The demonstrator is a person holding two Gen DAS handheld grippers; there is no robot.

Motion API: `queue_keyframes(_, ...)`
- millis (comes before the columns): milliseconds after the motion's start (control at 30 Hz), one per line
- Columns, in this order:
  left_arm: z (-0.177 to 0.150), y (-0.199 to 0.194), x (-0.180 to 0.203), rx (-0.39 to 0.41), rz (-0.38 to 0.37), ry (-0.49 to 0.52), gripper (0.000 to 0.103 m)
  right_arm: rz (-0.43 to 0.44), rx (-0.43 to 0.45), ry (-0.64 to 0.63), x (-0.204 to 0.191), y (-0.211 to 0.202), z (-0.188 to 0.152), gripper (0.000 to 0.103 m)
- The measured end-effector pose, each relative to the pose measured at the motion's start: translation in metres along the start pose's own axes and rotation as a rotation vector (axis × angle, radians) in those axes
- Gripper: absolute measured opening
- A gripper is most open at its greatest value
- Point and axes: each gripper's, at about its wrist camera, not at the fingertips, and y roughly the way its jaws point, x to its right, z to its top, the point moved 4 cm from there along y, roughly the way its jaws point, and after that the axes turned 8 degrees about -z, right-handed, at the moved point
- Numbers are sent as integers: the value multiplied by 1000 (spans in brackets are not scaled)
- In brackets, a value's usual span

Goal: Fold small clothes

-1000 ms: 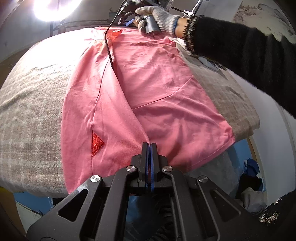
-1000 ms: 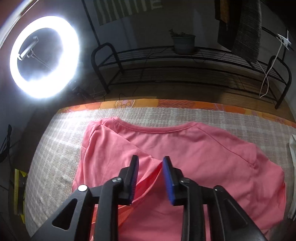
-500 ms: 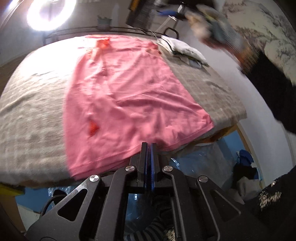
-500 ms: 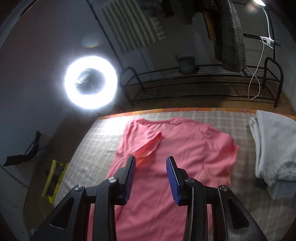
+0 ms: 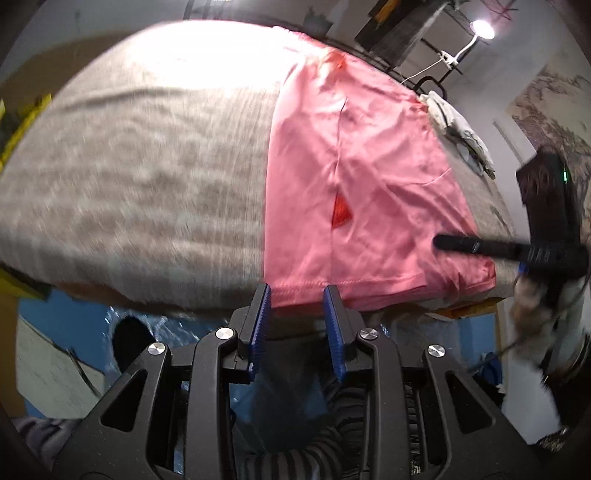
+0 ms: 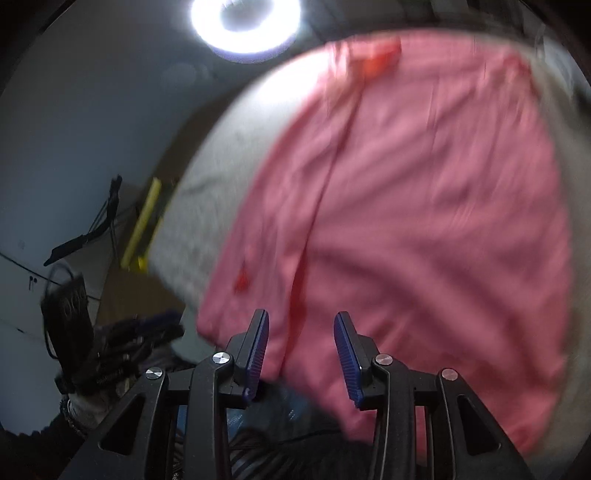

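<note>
A pink T-shirt [image 5: 369, 177] lies flat on a grey checked cloth-covered table [image 5: 147, 166], its sides folded in, with its hem at the near edge. It fills the blurred right wrist view [image 6: 424, 206]. My left gripper [image 5: 297, 291] is open and empty, its tips just at the hem near the shirt's left corner. My right gripper [image 6: 301, 319] is open and empty, over the hem. It shows in the left wrist view [image 5: 480, 245] at the hem's right side.
A pile of pale folded clothes [image 5: 458, 129] lies at the table's far right. A ring light [image 6: 245, 22] shines beyond the far end. A black metal rack [image 5: 406, 44] stands behind the table. The table's near edge drops off just below the hem.
My left gripper has opened and drawn back to the hem. My right gripper has swung down from the collar end to the hem. Both views are blurred by motion.
</note>
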Motion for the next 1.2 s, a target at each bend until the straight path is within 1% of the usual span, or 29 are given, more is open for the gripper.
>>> queue_keyframes(100,0,5,-3,3,0,-20,28,-32,-20,-14,-7,20,-16,38)
queue_keyframes(167,2,11,-1,1,-3,-19,26,-54,5,-32,-14,20,-19,38)
queue_keyframes(200,2,13,0,2,-13,-19,9,-61,7,-36,-17,20,-20,33)
queue_keyframes(233,3,16,1,-3,-14,-15,1,-58,6,-37,-19,21,-21,25)
queue_keyframes(267,4,19,1,-3,-8,-9,1,-48,1,-36,-22,23,-22,19)
queue_keyframes(300,4,18,4,7,5,5,1,-34,-10,-40,-25,25,-22,7)
queue_keyframes(333,4,14,7,14,15,25,1,-23,-17,-45,-32,30,-21,0)
queue_keyframes(400,3,0,16,42,30,68,0,-4,-21,-39,-34,32,-24,0)
queue_keyframes(433,1,-9,22,64,51,108,0,22,-17,-21,-34,28,-25,0)
queue_keyframes(500,-1,-16,29,79,80,162,1,79,23,16,-30,12,-26,0)
queue_keyframes(567,-4,-10,29,54,85,177,1,114,52,50,-20,-1,-29,0)
queue_keyframes(600,-6,-4,27,30,94,176,1,126,44,74,-14,1,-32,0)
queue_keyframes(700,-9,3,23,0,104,168,1,99,0,76,-10,18,-41,0)
queue_keyframes(800,-7,-4,21,24,128,171,1,71,5,50,-19,21,-41,0)
queue_keyframes(867,-5,-10,20,44,144,170,1,38,7,27,-22,21,-40,4)
queue_keyframes(900,-4,-14,20,56,147,169,1,26,6,16,-24,21,-40,10)
queue_keyframes(933,-3,-16,20,65,150,171,1,12,11,1,-24,19,-38,22)
queue_keyframes(1000,-2,-21,25,94,155,187,1,-8,48,-22,-22,7,-39,31)
queue_keyframes(1033,-2,-23,29,107,152,199,1,-14,72,-28,-18,-2,-41,32)
queue_keyframes(1100,0,-24,37,120,146,221,1,4,127,-12,-11,-20,-43,33)
queue_keyframes(1200,1,-22,53,142,105,250,1,6,201,35,10,-46,-49,35)
